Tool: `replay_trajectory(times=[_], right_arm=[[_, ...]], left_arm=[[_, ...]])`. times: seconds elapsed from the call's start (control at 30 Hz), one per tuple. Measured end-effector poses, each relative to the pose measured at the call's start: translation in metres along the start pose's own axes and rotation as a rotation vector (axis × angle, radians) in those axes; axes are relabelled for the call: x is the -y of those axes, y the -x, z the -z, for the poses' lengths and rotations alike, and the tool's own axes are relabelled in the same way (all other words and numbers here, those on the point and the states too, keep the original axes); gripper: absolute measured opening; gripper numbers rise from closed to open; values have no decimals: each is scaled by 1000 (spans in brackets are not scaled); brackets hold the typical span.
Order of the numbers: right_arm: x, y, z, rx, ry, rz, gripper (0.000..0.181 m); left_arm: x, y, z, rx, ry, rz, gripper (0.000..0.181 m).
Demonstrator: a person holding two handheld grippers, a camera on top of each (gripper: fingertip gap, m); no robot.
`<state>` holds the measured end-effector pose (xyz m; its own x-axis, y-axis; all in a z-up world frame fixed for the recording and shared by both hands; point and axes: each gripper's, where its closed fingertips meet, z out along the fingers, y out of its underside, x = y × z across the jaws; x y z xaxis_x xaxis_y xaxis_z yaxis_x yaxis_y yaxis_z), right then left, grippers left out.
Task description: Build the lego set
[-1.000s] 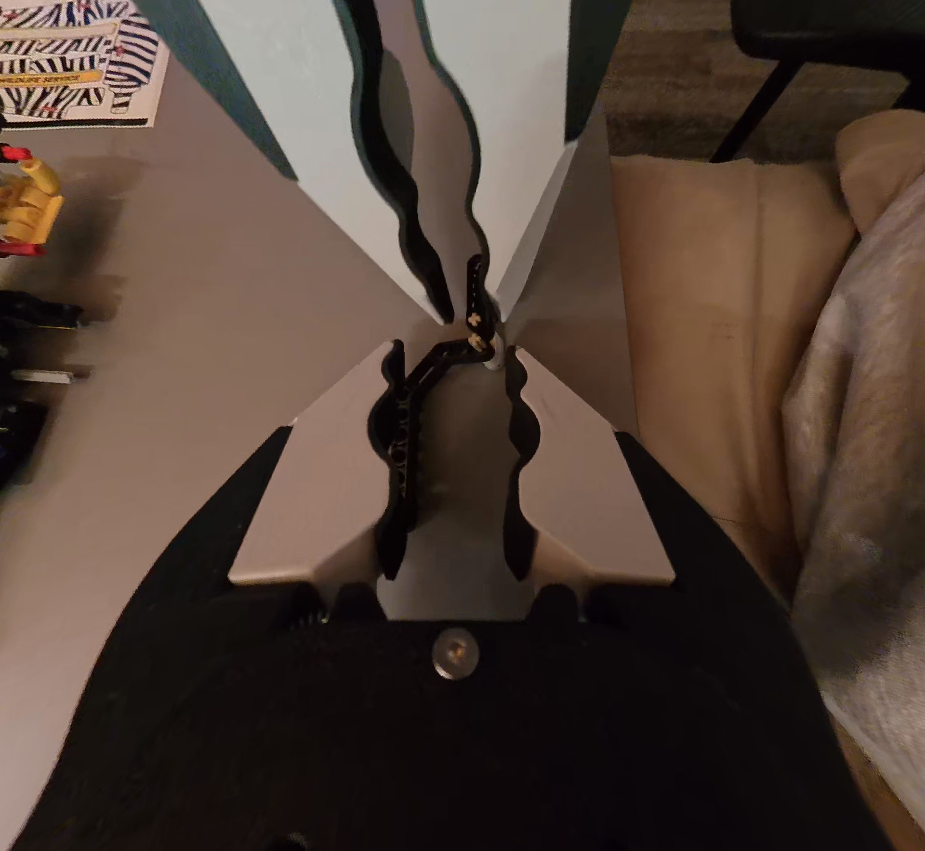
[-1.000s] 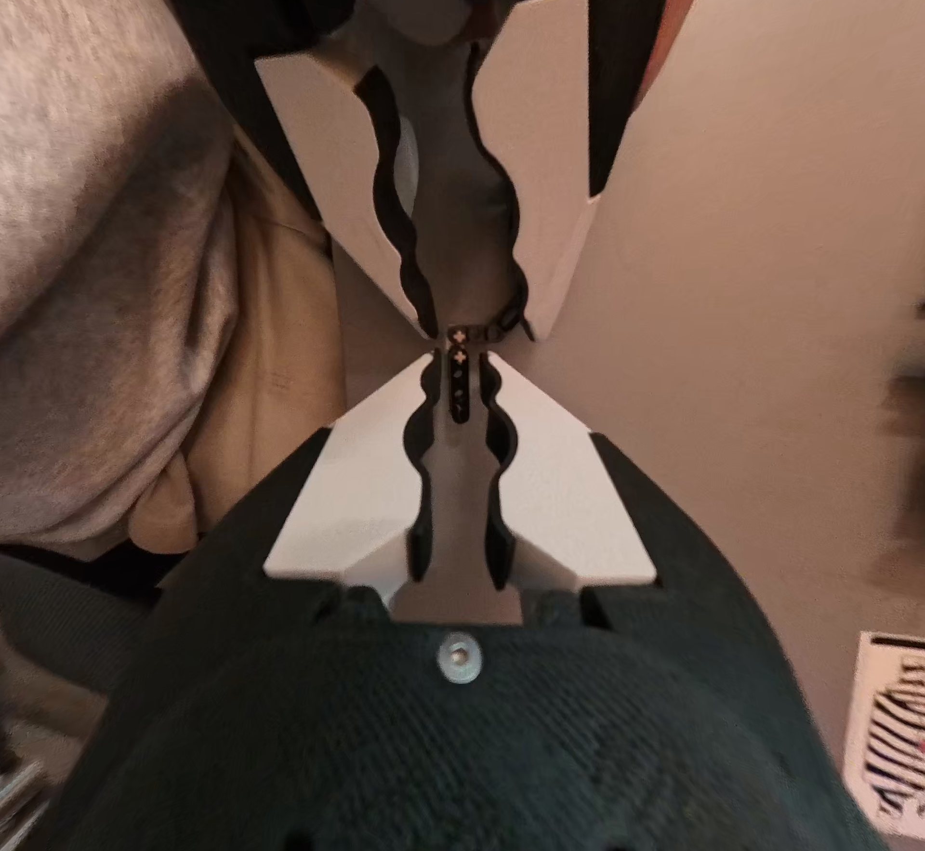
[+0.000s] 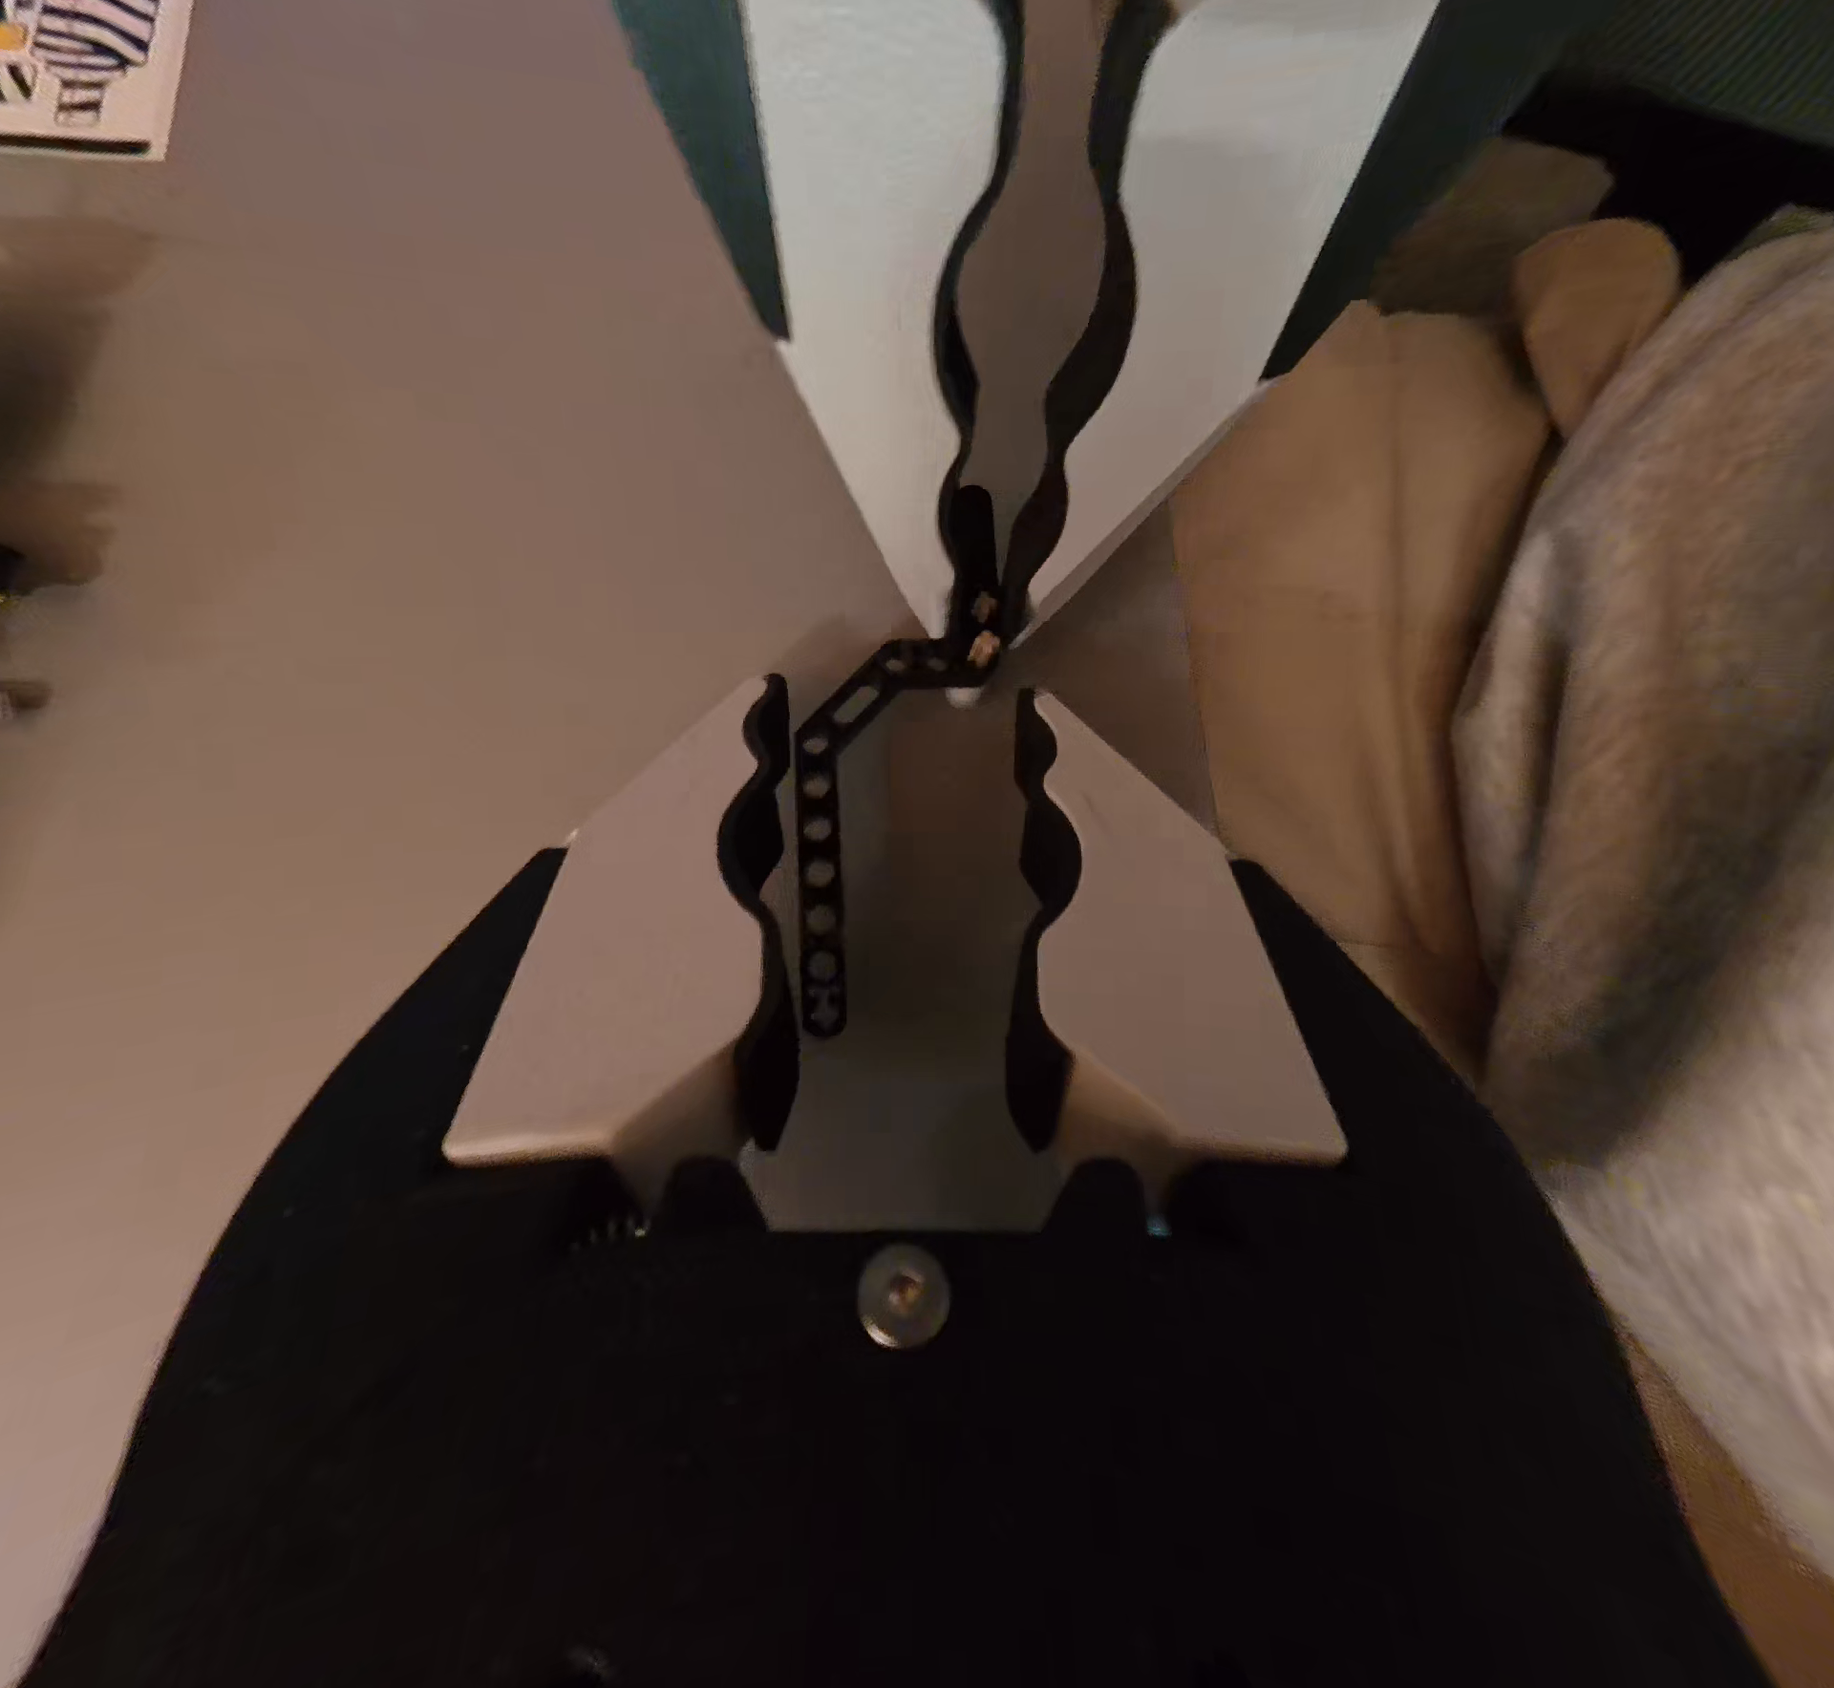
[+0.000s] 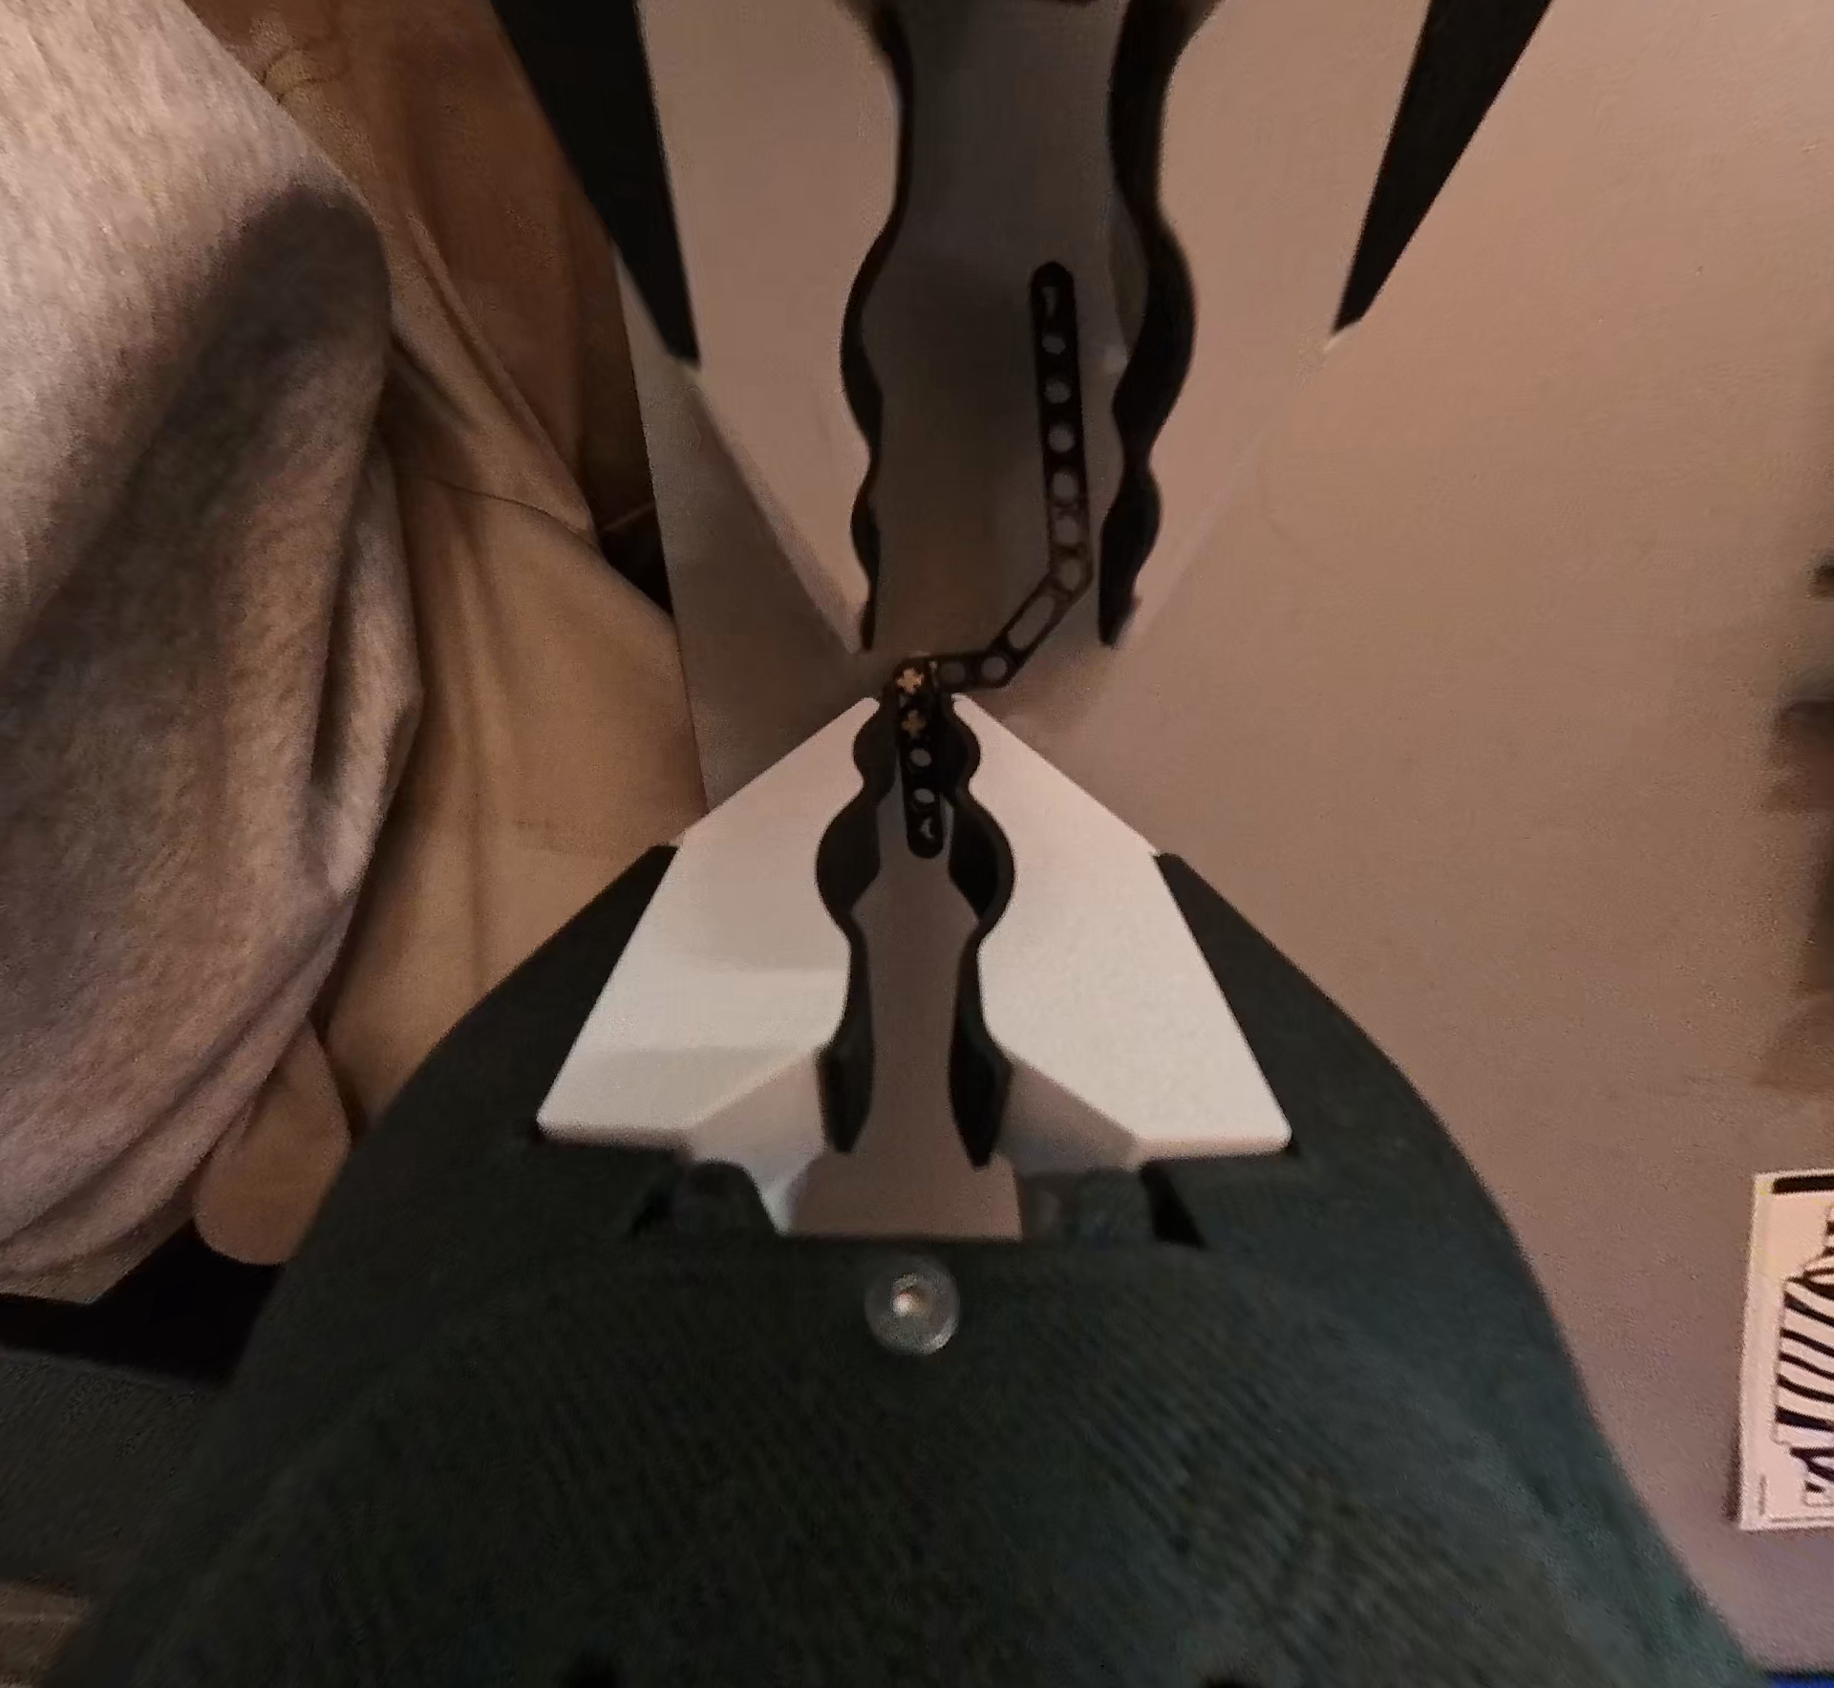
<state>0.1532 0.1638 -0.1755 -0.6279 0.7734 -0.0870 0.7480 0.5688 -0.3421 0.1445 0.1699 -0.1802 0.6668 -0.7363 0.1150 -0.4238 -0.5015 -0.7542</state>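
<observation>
a: where is the black lego beam point(image 3: 820, 846)?

b: above the bench point(image 3: 397, 549), between both claws. the right claw point(image 4: 918, 712) is clenched on its short straight end; the left claw point(image 3: 898, 697) is spread wide, the long bent arm lying against one finger.
</observation>
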Motion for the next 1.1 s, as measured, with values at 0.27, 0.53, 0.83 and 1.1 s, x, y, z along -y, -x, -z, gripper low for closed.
replay_trajectory(times=[0.27,0.53,0.83,1.1], right_arm=[[0,0,-2,-20,-7,5,7],[2,-1,-5,-59,2,34,7],[-3,-2,-16,-61,-46,13,9],[-3,-24,26,-149,-231,-142,38]], left_arm=[[-3,9,11,-51,-33,89,47],[-12,9,2,4,52,25,40],[-13,12,2,17,59,36,14],[-9,21,7,-3,13,150,10]])
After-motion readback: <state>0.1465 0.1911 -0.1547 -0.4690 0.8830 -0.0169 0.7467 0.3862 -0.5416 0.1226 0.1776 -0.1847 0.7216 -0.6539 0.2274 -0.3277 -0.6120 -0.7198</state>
